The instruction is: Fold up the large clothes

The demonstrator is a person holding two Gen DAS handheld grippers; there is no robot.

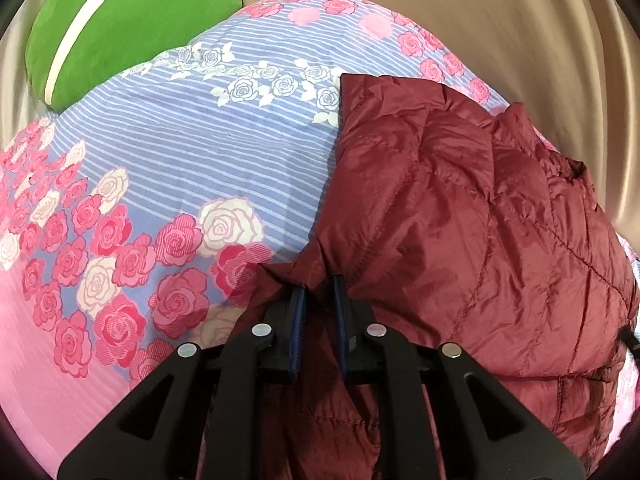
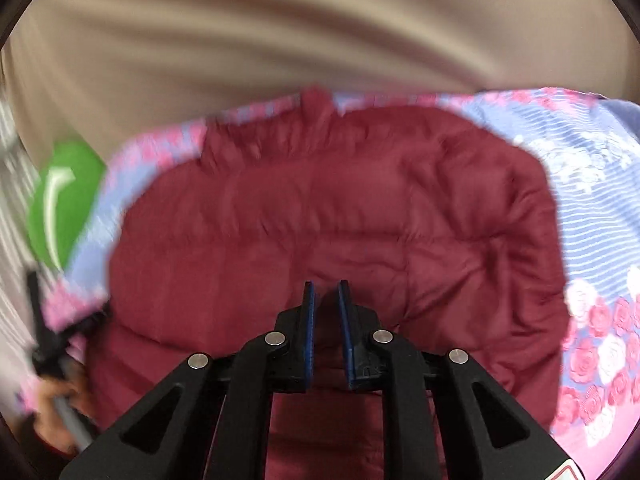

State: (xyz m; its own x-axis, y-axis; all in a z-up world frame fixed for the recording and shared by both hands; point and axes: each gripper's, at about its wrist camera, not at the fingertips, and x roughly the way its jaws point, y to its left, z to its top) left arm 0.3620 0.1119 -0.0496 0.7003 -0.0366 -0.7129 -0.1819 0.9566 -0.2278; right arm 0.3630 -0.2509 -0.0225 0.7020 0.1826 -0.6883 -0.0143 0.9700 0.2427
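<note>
- The maroon quilted jacket (image 1: 460,216) lies on the rose-print bedsheet (image 1: 168,168); its near part is hidden beneath both tools.
- The left gripper (image 1: 320,292) is clamped on a bunched jacket edge.
- The right gripper (image 2: 326,292) has a narrow gap with nothing pinched; this view is blurred.
- The green cushion (image 1: 120,28) is cut off at the far left.

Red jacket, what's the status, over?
Left gripper jaws clamped on red jacket edge. Right gripper jaws slightly apart, empty, over jacket. Jacket lies on floral bedspread. Nothing in the way.
</note>
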